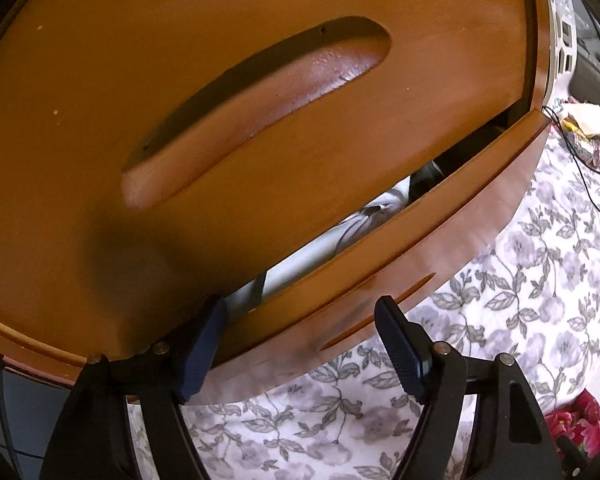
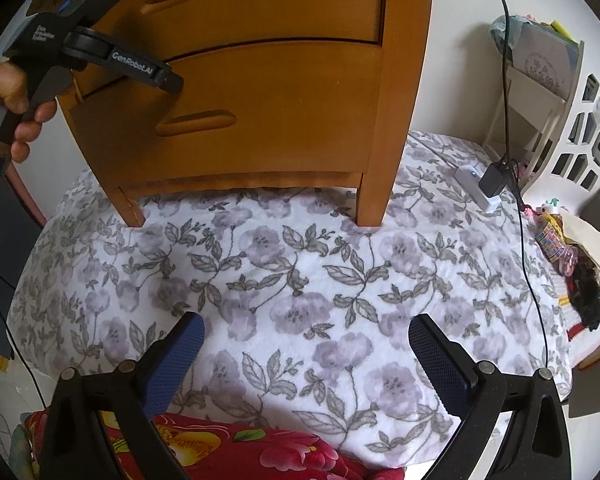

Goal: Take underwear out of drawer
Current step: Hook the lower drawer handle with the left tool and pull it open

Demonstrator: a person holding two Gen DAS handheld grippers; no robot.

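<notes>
- Straddling the front panel of the lower drawer (image 1: 380,248), the left gripper (image 1: 300,344) has its jaws spread: one blue ribbed pad sits in the gap behind the panel, the other in front of it, and neither plainly presses the wood.
- The drawer stands ajar by a narrow slit; inside lie pale folded cloth (image 1: 320,248) and something dark (image 1: 424,184), but which piece is underwear cannot be told.
- The wooden chest (image 2: 300,92) is smooth, orange-brown and glossy, with long oval recessed grips (image 1: 256,104) carved into each drawer front; its short legs rest on a quilted white cover (image 2: 300,288) printed with grey-lilac flowers and leaves.
- The right gripper (image 2: 304,348) hovers over that cover on the near side, jaws wide apart with nothing between them, their blue pads finely textured.
- A hand (image 2: 16,108) at the left edge, partly cut off, grips the black handle of the left tool.
- To the far right stand a white latticed shelf (image 2: 580,136), a black plug on a white power strip (image 2: 476,188) and blurred clutter; a red floral cloth (image 2: 260,452) lies nearest.
</notes>
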